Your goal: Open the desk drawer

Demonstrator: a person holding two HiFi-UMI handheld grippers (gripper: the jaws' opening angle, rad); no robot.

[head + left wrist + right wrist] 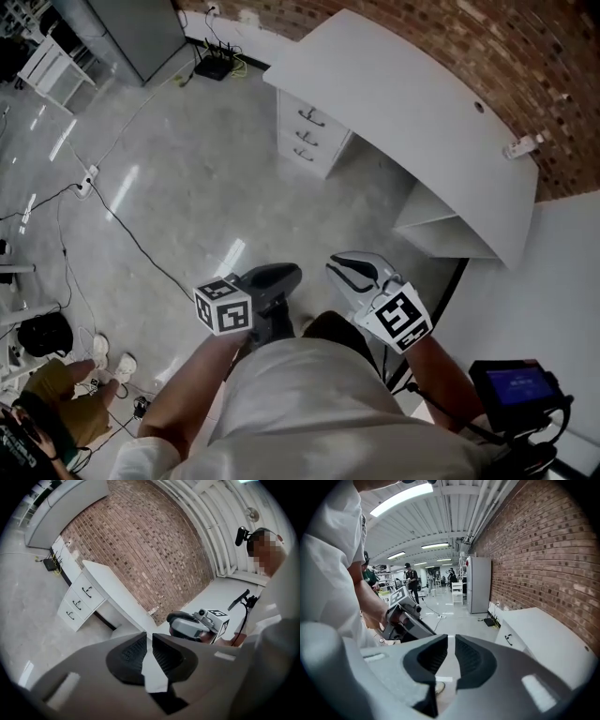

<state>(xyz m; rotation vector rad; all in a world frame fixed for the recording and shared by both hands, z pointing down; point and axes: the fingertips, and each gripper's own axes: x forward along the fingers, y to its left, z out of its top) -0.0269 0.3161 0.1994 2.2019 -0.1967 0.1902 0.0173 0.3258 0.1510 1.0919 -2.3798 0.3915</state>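
A white curved desk (pixel 403 103) stands against the brick wall, some way ahead of me. Its drawer unit (pixel 309 131) has three drawers with dark handles, all closed; the unit also shows in the left gripper view (pixel 77 604). My left gripper (pixel 277 278) and right gripper (pixel 352 272) are held close to my body, far from the desk. Each has its jaws almost together with nothing between them, as seen in the left gripper (pixel 149 639) and right gripper (pixel 451 641) views. One drawer handle (pixel 507 639) shows at the desk's side.
Cables (pixel 112 206) trail over the glossy floor at left, with a black router (pixel 214 66) by the wall. A grey cabinet (pixel 131 33) stands at the back left. A device with a blue screen (pixel 520 384) sits at my right. People stand far off (pixel 411 576).
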